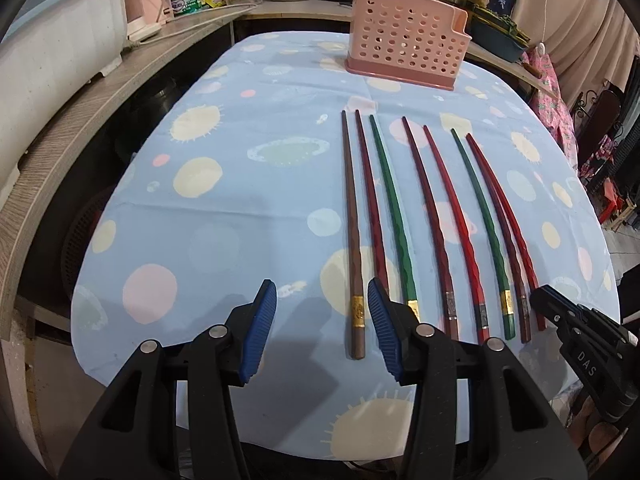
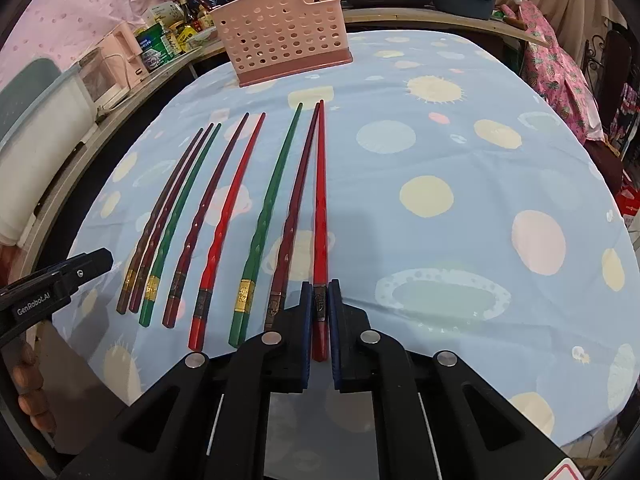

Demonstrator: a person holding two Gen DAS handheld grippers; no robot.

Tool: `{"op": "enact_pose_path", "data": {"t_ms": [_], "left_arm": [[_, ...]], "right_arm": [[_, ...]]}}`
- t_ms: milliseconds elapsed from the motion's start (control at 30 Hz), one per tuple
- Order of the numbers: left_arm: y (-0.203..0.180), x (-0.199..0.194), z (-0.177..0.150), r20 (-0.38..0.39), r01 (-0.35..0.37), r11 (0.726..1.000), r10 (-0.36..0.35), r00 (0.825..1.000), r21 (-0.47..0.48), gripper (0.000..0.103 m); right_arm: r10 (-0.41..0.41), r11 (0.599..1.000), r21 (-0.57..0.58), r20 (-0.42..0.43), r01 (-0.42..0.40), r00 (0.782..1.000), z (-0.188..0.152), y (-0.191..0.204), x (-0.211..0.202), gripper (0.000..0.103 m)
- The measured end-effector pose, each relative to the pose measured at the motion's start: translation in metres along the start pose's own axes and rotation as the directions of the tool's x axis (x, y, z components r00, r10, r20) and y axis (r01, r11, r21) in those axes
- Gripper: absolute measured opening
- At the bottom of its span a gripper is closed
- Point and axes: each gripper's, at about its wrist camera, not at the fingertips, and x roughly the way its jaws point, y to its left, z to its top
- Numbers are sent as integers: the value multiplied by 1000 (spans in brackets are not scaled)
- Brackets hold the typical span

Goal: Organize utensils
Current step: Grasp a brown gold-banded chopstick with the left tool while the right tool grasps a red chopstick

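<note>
Gripping rightmost red chopstick [image 2: 320, 240] at its near end, right gripper [image 2: 320, 312] jaws closed on it; left gripper [image 1: 322, 328] jaws half open, empty. Next: lifting clear of bench [image 2: 460, 152], carrying to far pink basket [image 2: 280, 36].

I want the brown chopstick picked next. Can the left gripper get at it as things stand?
Probably yes: the left gripper is open, the brown chopstick already lies between its fingers, nothing covering it.

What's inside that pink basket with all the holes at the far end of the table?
Nothing shows through the holes of the pink basket or over its rim; it looks empty. Its floor and inner corners are hidden by the walls. All eight chopsticks lie on the tablecloth.
</note>
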Motion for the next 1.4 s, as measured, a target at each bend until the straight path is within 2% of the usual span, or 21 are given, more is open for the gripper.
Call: {"op": "enact_pose_path", "data": {"t_ms": [467, 533, 667, 767, 833, 900, 1133, 1400], "left_arm": [[-2, 16, -7, -58, 12, 1000, -12, 998, -6, 45], [0, 20, -8, -79, 21, 1000, -22, 997, -20, 41], [0, 21, -9, -72, 16, 1000, -17, 997, -18, 37], [0, 20, -9, -71, 19, 1000, -20, 997, -18, 25], [1, 20, -9, -73, 29, 999, -31, 997, -19, 13], [1, 20, -9, -76, 40, 999, -41, 996, -20, 8], [0, 20, -9, -77, 47, 999, -49, 996, -23, 7], [4, 7, 4, -40, 48, 998, -49, 998, -39, 7]], "right_arm": [[3, 1000, 5, 1, -3, 1000, 0, -1, 0, 7], [4, 1000, 6, 1, -4, 1000, -1, -1, 0, 7], [4, 1000, 6, 2, -4, 1000, 0, 0, 0, 7], [6, 1000, 8, 2, -6, 1000, -1, -1, 0, 7], [6, 1000, 8, 2, -6, 1000, 0, -1, 0, 7], [6, 1000, 8, 2, -6, 1000, 0, -1, 0, 7], [4, 1000, 15, 7, -4, 1000, 2, -2, -2, 7], [-7, 1000, 29, 60, 5, 998, 16, -9, -17, 7]]}}
